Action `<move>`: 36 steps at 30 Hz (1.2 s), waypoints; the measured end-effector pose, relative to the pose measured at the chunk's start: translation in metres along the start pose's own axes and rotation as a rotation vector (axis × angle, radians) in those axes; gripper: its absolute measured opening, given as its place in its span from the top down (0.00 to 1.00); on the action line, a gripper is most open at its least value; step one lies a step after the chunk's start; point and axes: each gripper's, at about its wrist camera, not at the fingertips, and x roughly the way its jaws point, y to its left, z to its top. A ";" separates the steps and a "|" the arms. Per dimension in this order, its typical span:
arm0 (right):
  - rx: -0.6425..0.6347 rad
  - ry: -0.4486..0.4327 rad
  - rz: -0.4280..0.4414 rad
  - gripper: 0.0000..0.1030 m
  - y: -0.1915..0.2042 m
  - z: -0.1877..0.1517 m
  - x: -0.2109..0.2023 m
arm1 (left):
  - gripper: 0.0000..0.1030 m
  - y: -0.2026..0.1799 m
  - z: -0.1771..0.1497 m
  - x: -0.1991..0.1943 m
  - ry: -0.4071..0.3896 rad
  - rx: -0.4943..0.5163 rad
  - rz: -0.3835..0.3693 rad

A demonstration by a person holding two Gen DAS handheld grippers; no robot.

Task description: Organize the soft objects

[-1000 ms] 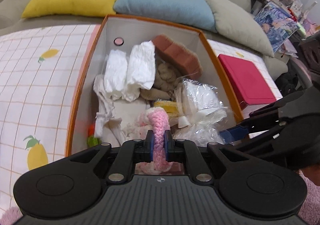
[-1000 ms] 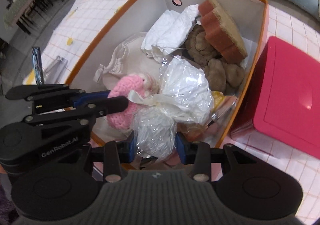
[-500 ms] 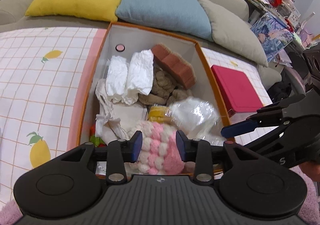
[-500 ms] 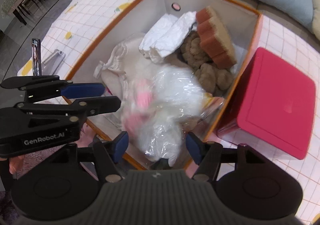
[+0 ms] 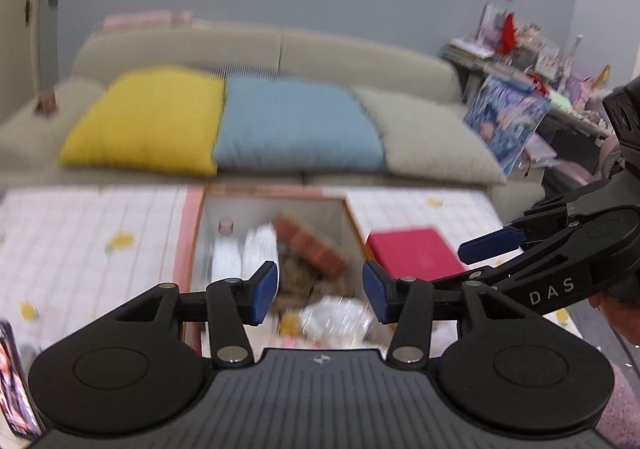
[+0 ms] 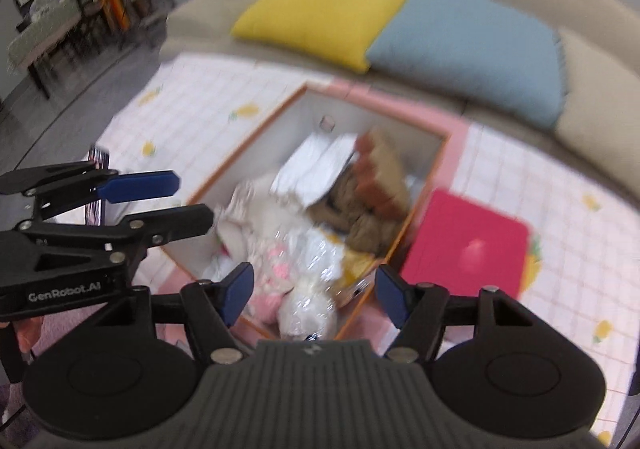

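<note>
An orange-rimmed box [image 6: 438, 169] [image 5: 354, 217] stands on the checked cloth. It holds white folded cloths [image 6: 316, 169], a brown sponge block [image 6: 380, 177], a beige plush [image 6: 360, 225], a pink knitted toy [image 6: 276, 277] and a clear plastic bag [image 6: 308, 305]. My left gripper [image 5: 319, 295] is open and empty, raised above the box's near end. It also shows in the right wrist view [image 6: 168, 201]. My right gripper [image 6: 314, 295] is open and empty above the bag. It also shows in the left wrist view [image 5: 476, 261]. Both views are blurred.
A red lid [image 6: 464, 245] [image 5: 412, 249] lies to the right of the box. A sofa behind carries yellow [image 5: 148, 117], blue [image 5: 296, 125] and grey [image 5: 432, 137] cushions. A phone [image 6: 98, 185] stands at the left edge. A cluttered desk [image 5: 528, 69] is at the far right.
Both grippers opened and let go of the pink toy and the plastic bag, which now lie in the box. Both grippers then rose and pulled back from the box.
</note>
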 end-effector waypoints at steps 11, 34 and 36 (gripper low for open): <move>0.156 -0.354 -0.205 0.16 -0.013 -0.053 -0.113 | 0.42 -0.058 0.011 -0.064 -0.263 0.066 -0.004; 0.379 -0.364 -0.461 0.03 0.022 -0.171 -0.105 | 0.07 -0.088 -0.072 -0.051 -0.013 0.012 0.153; 0.387 -0.336 -0.473 0.03 0.024 -0.176 -0.099 | 0.07 -0.087 -0.075 -0.046 0.014 0.013 0.160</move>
